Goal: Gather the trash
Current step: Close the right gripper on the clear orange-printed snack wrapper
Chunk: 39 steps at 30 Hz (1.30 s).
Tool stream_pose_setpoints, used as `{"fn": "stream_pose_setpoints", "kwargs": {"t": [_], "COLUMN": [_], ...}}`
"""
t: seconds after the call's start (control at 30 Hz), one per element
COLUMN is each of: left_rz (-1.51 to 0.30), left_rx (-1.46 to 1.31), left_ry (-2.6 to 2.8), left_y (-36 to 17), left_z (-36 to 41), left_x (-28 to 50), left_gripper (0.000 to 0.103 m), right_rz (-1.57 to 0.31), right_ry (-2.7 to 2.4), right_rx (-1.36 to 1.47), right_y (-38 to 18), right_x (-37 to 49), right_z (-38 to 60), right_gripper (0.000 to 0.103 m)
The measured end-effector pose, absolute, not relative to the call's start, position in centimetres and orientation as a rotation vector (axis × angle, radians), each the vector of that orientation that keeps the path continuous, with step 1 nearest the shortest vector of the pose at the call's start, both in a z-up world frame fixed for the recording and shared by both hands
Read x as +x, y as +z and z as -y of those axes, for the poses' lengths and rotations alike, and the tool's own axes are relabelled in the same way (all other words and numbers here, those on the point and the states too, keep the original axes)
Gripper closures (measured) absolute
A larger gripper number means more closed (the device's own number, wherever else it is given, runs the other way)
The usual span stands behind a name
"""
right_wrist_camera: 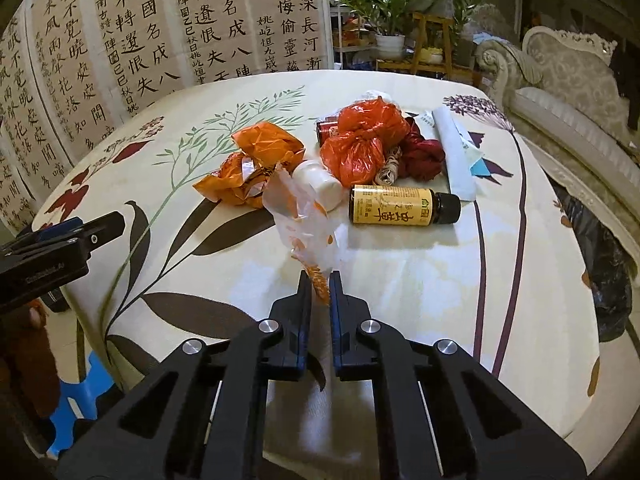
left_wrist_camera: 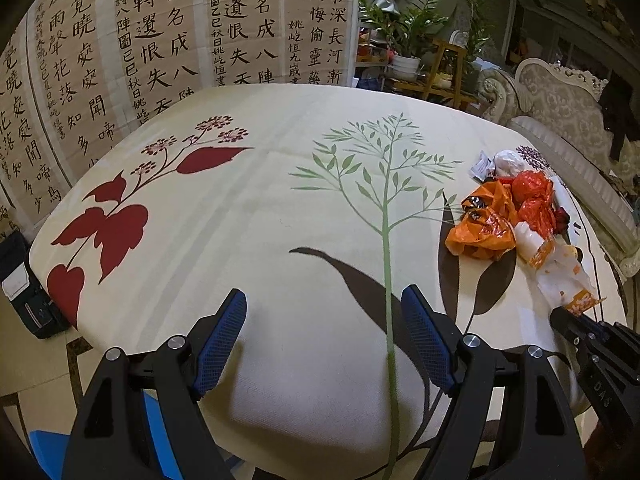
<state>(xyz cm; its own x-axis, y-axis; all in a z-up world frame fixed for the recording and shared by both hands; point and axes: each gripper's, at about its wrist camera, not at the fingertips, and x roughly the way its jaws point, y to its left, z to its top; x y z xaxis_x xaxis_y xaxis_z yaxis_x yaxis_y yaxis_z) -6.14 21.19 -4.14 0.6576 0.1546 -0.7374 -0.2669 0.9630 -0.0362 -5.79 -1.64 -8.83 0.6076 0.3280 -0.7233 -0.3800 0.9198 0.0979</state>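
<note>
Right gripper (right_wrist_camera: 320, 286) clamped on wrapper (right_wrist_camera: 298, 208)

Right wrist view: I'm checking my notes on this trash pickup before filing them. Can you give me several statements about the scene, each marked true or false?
1. The right gripper is shut on the clear wrapper with orange print. True.
2. The left gripper holds the orange plastic bag. False: its jaws stand open over bare tablecloth, with nothing between them.
3. The yellow-labelled bottle stands upright. False: it lies on its side, dark cap towards the right of the right wrist view.
4. The red plastic bag lies in the pile beyond the bottle. True.
5. The trash lies on the floor. False: it lies on the leaf-printed tablecloth.
</note>
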Motion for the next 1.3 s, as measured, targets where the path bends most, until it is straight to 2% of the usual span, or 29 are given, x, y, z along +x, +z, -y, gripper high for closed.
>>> {"fn": "stream_pose_setpoints", "kwargs": {"t": [0.07,0.13,0.17,0.73,0.83,0.9,0.97,1.0,1.03,1.2,1.23,1.3], "left_rz": [-0.814,-0.814,-0.816,-0.851,-0.851,-0.850,-0.851,-0.852,-0.853,-0.857,-0.858,-0.858], "left_rx": [-0.146,-0.147,-0.147,-0.177,-0.186,-0.189,-0.191,-0.191,-0.191,-0.182,-0.182,-0.181], "left_ry": [0.238,0.234,0.233,0.240,0.243,0.244,0.246,0.246,0.247,0.249,0.248,0.245], "left_y": [-4.0,-4.0,-4.1,-5.4,-5.4,-5.4,-5.4,-5.4,-5.5,-5.6,-5.6,-5.5], "left_z": [-21.1,-21.0,-20.9,-22.0,-22.3,-22.4,-22.6,-22.6,-22.7,-22.5,-22.4,-22.2], "left_x": [-6.2,-6.1,-6.0,-5.4,-5.2,-5.1,-4.9,-4.9,-4.8,-4.7,-4.7,-4.7], "left_gripper": [0.026,0.026,0.026,0.026,0.026,0.026,0.026,0.026,0.026,0.025,0.025,0.025], "right_rz": [-0.826,-0.824,-0.819,-0.802,-0.790,-0.782,-0.782,-0.784,-0.786,-0.782,-0.779,-0.773], "right_ry": [0.421,0.426,0.419,0.431,0.439,0.442,0.447,0.454,0.465,0.481,0.485,0.491], "right_rx": [-0.050,-0.023,-0.019,-0.066,-0.080,-0.083,-0.076,-0.071,-0.066,-0.052,-0.047,-0.038], "right_y": [-8.8,-8.7,-8.7,-8.1,-7.8,-7.6,-7.6,-7.7,-7.7,-7.7,-7.7,-7.6], "right_x": [-5.8,-5.8,-5.8,-4.5,-4.4,-4.4,-4.2,-4.2,-4.1,-4.2,-4.3,-4.5], "right_z": [1.9,2.1,2.1,-0.3,-0.8,-1.0,-1.1,-1.1,-1.1,-1.2,-1.1,-0.9], "right_gripper": [0.088,0.056,0.053,0.053,0.055,0.067,0.073,0.081,0.084,0.088,0.097,0.098]}}
